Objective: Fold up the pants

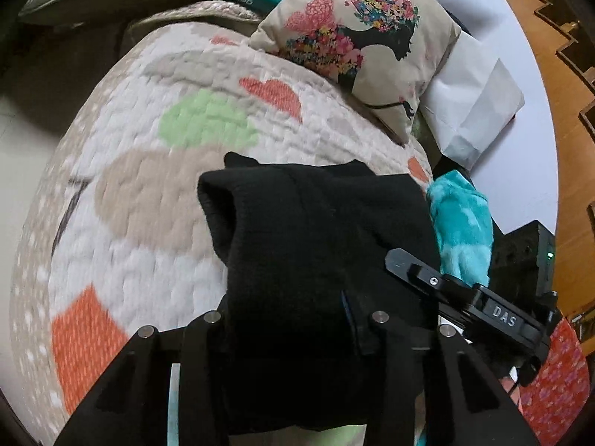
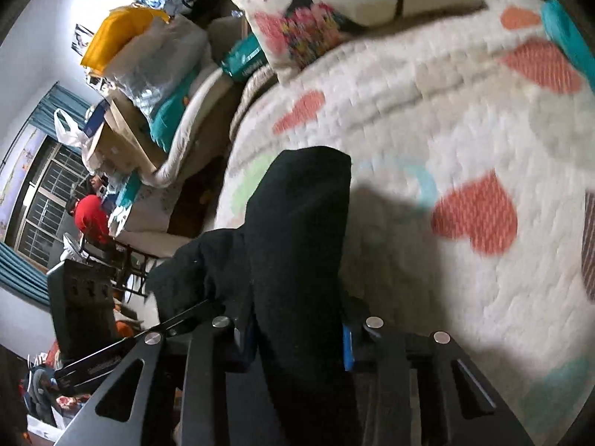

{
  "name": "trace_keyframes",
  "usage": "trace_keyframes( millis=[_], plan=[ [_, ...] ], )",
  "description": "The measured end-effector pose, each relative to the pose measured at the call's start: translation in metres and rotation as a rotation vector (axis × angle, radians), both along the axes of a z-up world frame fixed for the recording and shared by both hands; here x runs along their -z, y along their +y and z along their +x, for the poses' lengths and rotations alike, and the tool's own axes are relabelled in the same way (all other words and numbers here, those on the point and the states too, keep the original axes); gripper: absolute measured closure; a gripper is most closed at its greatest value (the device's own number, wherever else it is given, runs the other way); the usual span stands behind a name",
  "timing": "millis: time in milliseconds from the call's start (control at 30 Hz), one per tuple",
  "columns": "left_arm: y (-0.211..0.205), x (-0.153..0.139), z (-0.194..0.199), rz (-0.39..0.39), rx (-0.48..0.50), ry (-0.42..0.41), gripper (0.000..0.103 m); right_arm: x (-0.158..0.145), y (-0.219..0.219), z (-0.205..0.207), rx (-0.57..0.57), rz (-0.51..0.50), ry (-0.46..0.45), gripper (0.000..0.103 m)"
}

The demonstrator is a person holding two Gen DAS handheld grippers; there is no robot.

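Already bunched thick, the black pants (image 1: 316,245) hang above the quilt (image 1: 148,193), pinched part-closed between the left gripper (image 1: 293,319) and right gripper (image 2: 297,327), which sit side by side. Folding looks partway done; laying them flat and neat remains.

My left gripper (image 1: 293,319) tilts downward, its jaws closed on a thick bunch of the black pants (image 1: 319,230), which fills the gap between the fingers and bulges forward past them. My right gripper (image 2: 297,329) also angles down, jaws clamped on another fold of the same cloth, a blue pad edge showing against it. In the left wrist view the right gripper juts in from the right, just beside mine.
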State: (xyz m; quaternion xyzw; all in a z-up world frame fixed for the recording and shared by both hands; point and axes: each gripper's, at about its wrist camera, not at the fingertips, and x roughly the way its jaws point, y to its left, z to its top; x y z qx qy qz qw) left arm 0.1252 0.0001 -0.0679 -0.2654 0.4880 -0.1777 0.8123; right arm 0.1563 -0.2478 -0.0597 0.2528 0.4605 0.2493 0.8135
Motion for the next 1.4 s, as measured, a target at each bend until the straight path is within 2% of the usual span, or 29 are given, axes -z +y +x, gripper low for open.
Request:
trace_keyframes(
  millis=[100,167,200,267,300,400,467,567,700,767,867,967,1167,1267,1333,1400],
  plan=[
    [0.002,0.01,0.015,0.057,-0.052,0.036,0.054,0.0,-0.001,0.017,0.02,-0.006,-0.004,0.067],
    [0.009,0.017,0.018,0.099,-0.082,0.068,0.046,0.008,-0.003,0.025,0.025,-0.03,0.013,0.061],
    [0.015,0.019,0.018,0.07,-0.08,0.092,0.039,0.013,-0.003,0.028,0.04,-0.058,0.02,0.055],
    [0.026,0.02,0.019,-0.003,-0.082,0.126,0.039,0.022,-0.007,0.029,0.079,-0.089,0.027,0.045],
    [0.033,0.017,0.017,-0.023,-0.093,0.125,0.039,0.024,-0.012,0.028,0.093,-0.081,0.027,0.044],
    [0.048,0.005,0.012,-0.02,-0.153,0.094,0.039,0.021,-0.024,0.023,0.133,-0.079,0.02,0.043],
    [0.056,0.0,0.007,-0.012,-0.206,0.072,0.038,0.009,-0.029,0.013,0.175,-0.127,-0.018,0.043],
    [0.054,0.003,0.009,0.0,-0.21,0.088,0.039,-0.012,-0.033,-0.012,0.237,-0.143,-0.087,0.043],
    [0.038,0.023,0.013,0.068,-0.169,0.159,0.037,-0.016,-0.012,-0.033,0.133,-0.086,-0.095,0.042],
    [0.037,0.025,0.013,0.071,-0.173,0.154,0.034,-0.008,0.003,-0.038,0.07,-0.1,-0.08,0.042],
    [0.04,0.016,0.008,0.072,-0.165,0.149,0.033,0.007,0.008,-0.037,0.055,-0.144,-0.04,0.042],
    [0.041,-0.003,-0.003,0.138,-0.162,0.078,0.033,-0.006,0.003,-0.043,0.069,-0.153,-0.06,0.042],
    [0.032,-0.048,-0.053,0.397,-0.202,-0.141,0.032,-0.033,-0.005,-0.089,0.118,-0.274,-0.142,0.038],
    [0.023,-0.068,-0.088,0.483,-0.255,-0.289,0.018,-0.035,-0.01,-0.115,0.134,-0.279,-0.143,0.036],
    [0.015,-0.084,-0.114,0.581,-0.312,-0.41,0.009,-0.035,-0.009,-0.129,0.124,-0.286,-0.146,0.035],
    [0.008,-0.093,-0.13,0.669,-0.357,-0.471,0.001,-0.033,-0.007,-0.138,0.113,-0.313,-0.161,0.034]
  ],
)
